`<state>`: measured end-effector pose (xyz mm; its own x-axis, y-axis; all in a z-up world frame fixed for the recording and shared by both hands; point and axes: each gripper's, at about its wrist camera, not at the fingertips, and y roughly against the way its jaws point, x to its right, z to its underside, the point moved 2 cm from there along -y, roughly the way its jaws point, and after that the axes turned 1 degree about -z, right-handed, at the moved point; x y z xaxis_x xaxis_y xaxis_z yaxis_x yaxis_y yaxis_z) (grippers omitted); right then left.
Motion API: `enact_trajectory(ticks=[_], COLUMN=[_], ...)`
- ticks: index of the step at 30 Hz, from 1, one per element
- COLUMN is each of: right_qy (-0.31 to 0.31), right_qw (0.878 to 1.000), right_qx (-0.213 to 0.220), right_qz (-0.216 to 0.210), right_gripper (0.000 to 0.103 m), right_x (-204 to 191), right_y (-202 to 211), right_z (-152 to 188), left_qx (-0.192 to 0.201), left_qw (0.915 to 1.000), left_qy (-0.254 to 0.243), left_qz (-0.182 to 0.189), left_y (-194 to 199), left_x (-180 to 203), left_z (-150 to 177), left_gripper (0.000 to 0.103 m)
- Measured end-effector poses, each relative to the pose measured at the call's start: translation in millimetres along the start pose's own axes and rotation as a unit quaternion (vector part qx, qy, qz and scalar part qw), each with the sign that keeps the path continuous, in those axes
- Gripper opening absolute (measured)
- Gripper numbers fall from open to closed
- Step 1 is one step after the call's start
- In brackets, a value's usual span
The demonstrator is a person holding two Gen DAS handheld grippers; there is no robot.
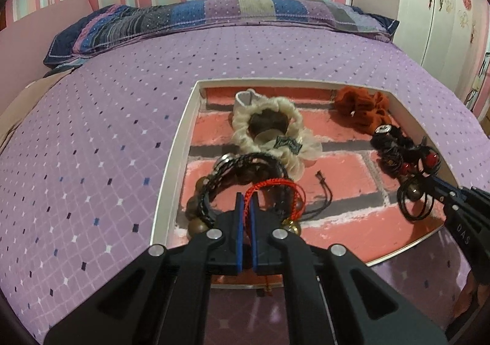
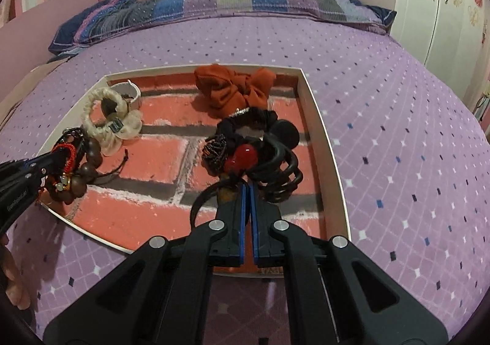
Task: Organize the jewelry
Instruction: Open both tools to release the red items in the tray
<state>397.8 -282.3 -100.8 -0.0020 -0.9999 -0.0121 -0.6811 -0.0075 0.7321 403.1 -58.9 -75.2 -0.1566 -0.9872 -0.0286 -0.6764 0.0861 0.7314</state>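
Observation:
A white-rimmed tray [image 1: 171, 173] with a brick-pattern floor lies on the purple bedspread [image 1: 92, 130]. My left gripper [image 1: 246, 196] is shut on a red cord bracelet [image 1: 275, 184], just above a pile of dark bead and braided bracelets [image 1: 196, 207] in the tray's near left corner. My right gripper [image 2: 247, 187] is shut on a black elastic hair tie [image 2: 199, 201], beside a black hair claw [image 2: 275, 173], a red bead [image 2: 242, 155] and a black scrunchie [image 2: 254, 118]. A cream scrunchie [image 1: 239, 121] and an orange scrunchie [image 2: 232, 90] lie further back.
A white band [image 2: 134, 90] sits behind the cream scrunchie. Striped pillows [image 1: 214, 17] line the bed's far edge below a striped wall. A white wardrobe [image 2: 444, 23] stands to the right. A person's hand [image 2: 12, 283] shows at the lower left of the right wrist view.

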Motion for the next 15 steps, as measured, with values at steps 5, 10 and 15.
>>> enact_trajectory(ticks=[5, 10, 15], right_qy=[-0.004, -0.018, -0.01], right_qw=[1.0, 1.0, 0.999], right_qx=[-0.008, -0.009, 0.021], right_qz=[-0.005, -0.018, -0.025], right_gripper=[0.029, 0.058, 0.078], right_x=[2, 10, 16], right_y=[0, 4, 33], right_z=[0, 3, 0], left_qx=[-0.009, -0.023, 0.018], left_qw=[1.0, 0.9997, 0.9997], left_qy=[0.001, 0.002, 0.003], left_qz=[0.003, 0.006, -0.016], left_y=[-1, 6, 44], left_x=[-1, -3, -8], left_z=[4, 10, 10], left_gripper=[0.005, 0.007, 0.07])
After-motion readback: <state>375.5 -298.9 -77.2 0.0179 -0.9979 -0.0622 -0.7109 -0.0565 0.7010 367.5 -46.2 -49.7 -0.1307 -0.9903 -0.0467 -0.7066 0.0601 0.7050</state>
